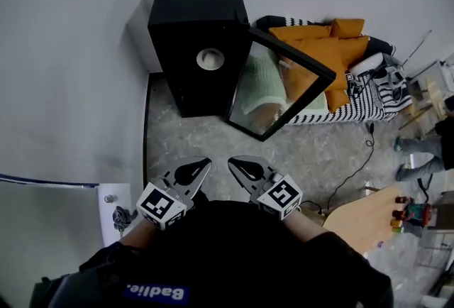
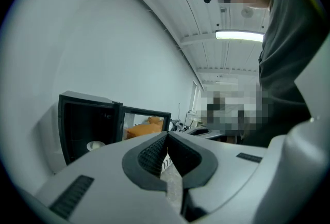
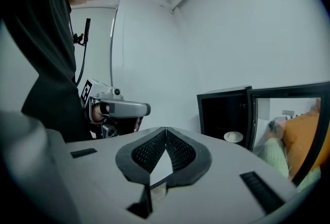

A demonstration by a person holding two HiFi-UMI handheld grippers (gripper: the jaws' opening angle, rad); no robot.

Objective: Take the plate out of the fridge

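A black mini fridge [image 1: 193, 44] stands on the floor against the wall, its glass door [image 1: 284, 83] swung open to the right. A white plate [image 1: 210, 58] lies inside on a shelf; it also shows as the plate [image 2: 95, 144] and the plate [image 3: 233, 137]. My left gripper [image 1: 196, 169] and right gripper [image 1: 243, 167] are held side by side near my body, well short of the fridge. Both are shut with nothing between the jaws, as the left gripper [image 2: 166, 135] and right gripper [image 3: 165, 129] show close up.
A sofa with orange cushions [image 1: 323, 44] and a striped cover stands right of the fridge. A cable [image 1: 355, 165] trails over the grey floor. A wooden table [image 1: 362, 218] with small toys is at lower right, a white box [image 1: 113, 211] at lower left.
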